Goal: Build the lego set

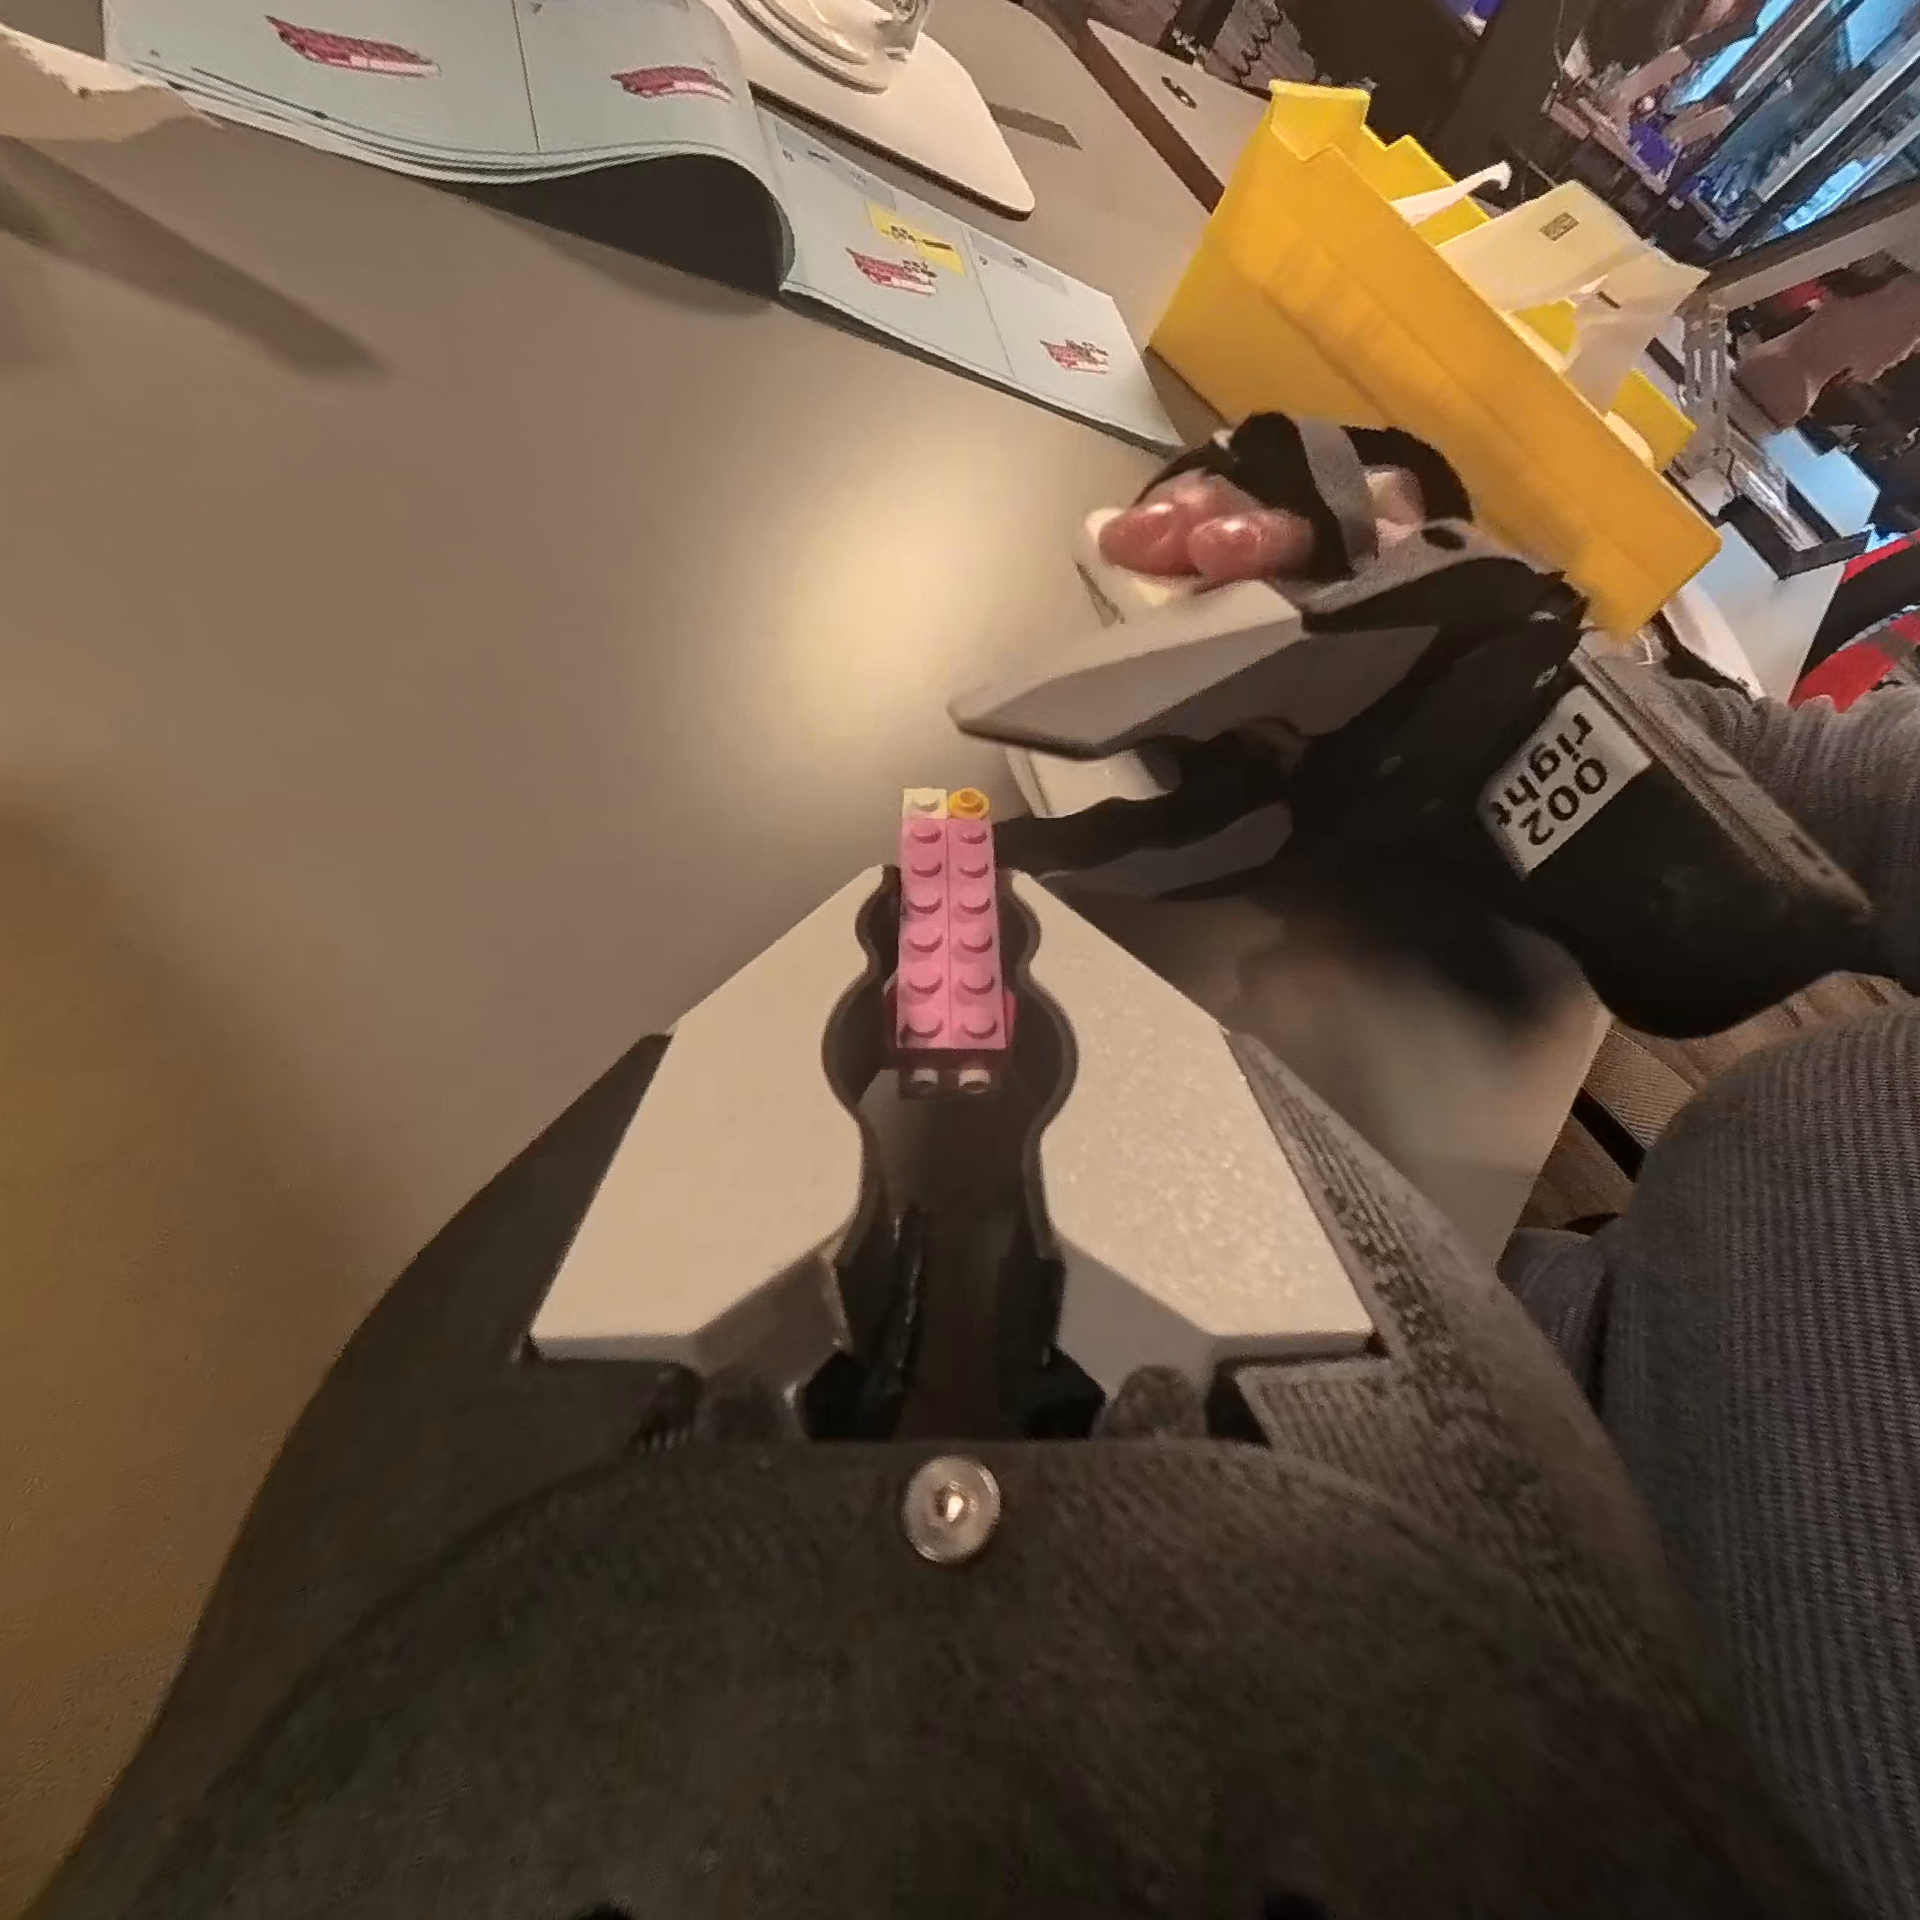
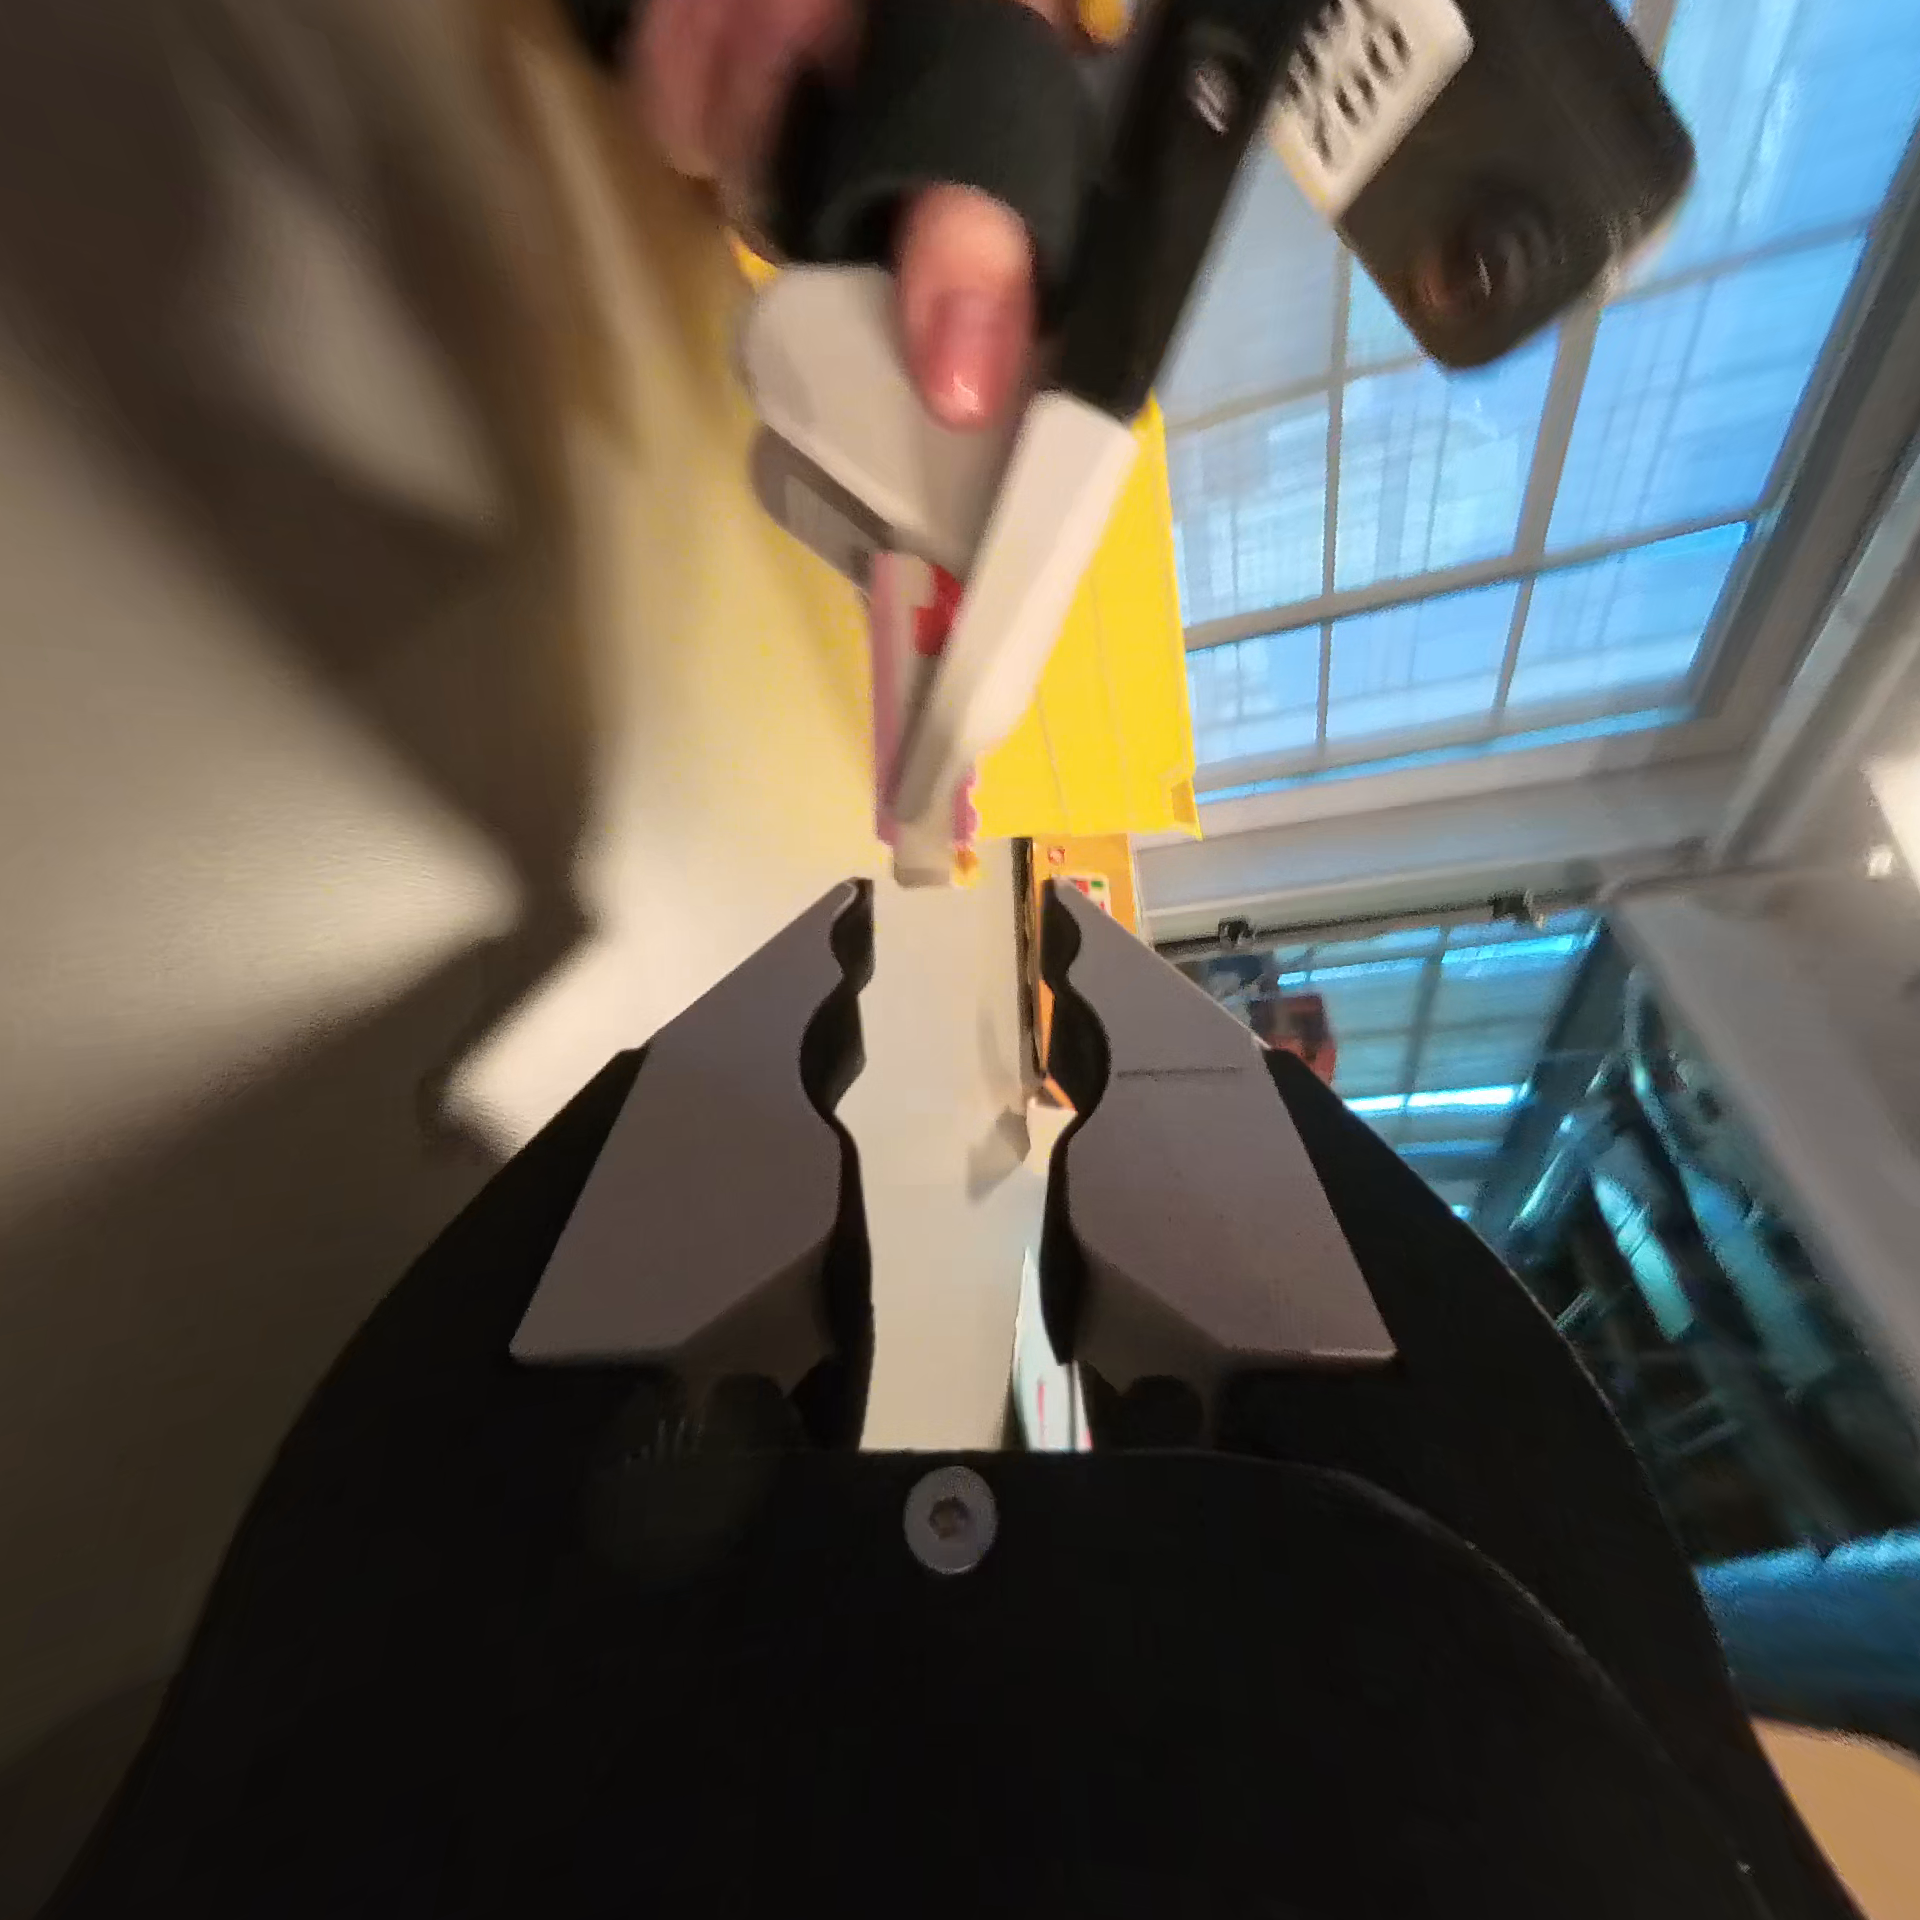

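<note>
My left gripper (image 1: 951,883) is clamped on a pink brick stack (image 1: 951,935), pads pressing both long sides, w/ a white stud and an orange stud at its far tip poking out past the fingertips.

Right gripper (image 2: 956,894) has jaws apart w/ nothing between them; the stack's tip sits just beyond its fingertips, not touching as far as I can tell, view's blurred.

Risks, imo: grip is narrow, so a sideways nudge from the right fingers could twist the stack or pop the small end pieces off. Yellow bin (image 1: 1403,343) is close behind, could get bumped.
</note>
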The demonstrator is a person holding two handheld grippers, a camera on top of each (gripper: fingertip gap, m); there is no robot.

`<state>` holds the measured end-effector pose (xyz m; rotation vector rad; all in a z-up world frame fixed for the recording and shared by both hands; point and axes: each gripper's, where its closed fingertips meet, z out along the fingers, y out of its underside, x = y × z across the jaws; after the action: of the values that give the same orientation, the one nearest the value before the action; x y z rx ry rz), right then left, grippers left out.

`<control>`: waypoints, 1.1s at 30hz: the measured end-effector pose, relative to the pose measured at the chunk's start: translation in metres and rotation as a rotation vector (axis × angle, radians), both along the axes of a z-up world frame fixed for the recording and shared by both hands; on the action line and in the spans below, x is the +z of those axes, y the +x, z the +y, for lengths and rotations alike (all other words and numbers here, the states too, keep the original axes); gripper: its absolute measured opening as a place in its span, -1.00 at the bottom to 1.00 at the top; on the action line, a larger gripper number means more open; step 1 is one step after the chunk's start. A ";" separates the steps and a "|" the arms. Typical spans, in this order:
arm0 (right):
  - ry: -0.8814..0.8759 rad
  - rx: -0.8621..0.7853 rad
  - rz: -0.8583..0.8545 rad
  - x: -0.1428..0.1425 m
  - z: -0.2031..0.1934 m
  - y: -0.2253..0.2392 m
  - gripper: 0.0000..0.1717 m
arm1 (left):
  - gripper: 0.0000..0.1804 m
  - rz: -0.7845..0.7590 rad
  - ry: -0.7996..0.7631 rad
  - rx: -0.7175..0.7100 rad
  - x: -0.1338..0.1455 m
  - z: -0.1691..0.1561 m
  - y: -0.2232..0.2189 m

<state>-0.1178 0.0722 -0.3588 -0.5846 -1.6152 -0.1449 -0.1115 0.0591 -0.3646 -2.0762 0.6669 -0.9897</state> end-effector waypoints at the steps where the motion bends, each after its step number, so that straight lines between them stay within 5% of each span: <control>1: 0.008 0.005 -0.006 0.000 -0.002 -0.001 -0.67 | -0.82 -0.001 -0.003 -0.004 0.000 0.000 0.000; 7: 0.028 0.016 -0.009 0.000 -0.005 -0.001 -0.83 | -0.82 -0.015 -0.004 -0.015 0.002 -0.001 0.002; 22: -0.067 0.007 -0.014 -0.002 -0.005 -0.001 -0.84 | -0.82 0.028 0.004 -0.019 -0.002 0.001 0.001; 26: -0.165 -0.063 0.040 0.003 0.010 0.022 -0.38 | -0.82 0.133 0.057 0.016 -0.010 0.009 -0.005; 33: -0.261 -0.312 0.361 0.039 0.051 0.107 -0.42 | -0.82 0.214 0.153 -0.141 -0.022 0.004 0.034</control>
<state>-0.0103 0.1227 -0.3203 -1.0050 -1.1920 -0.0538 -0.0775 0.0633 -0.3863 -2.0379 0.9794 -0.7712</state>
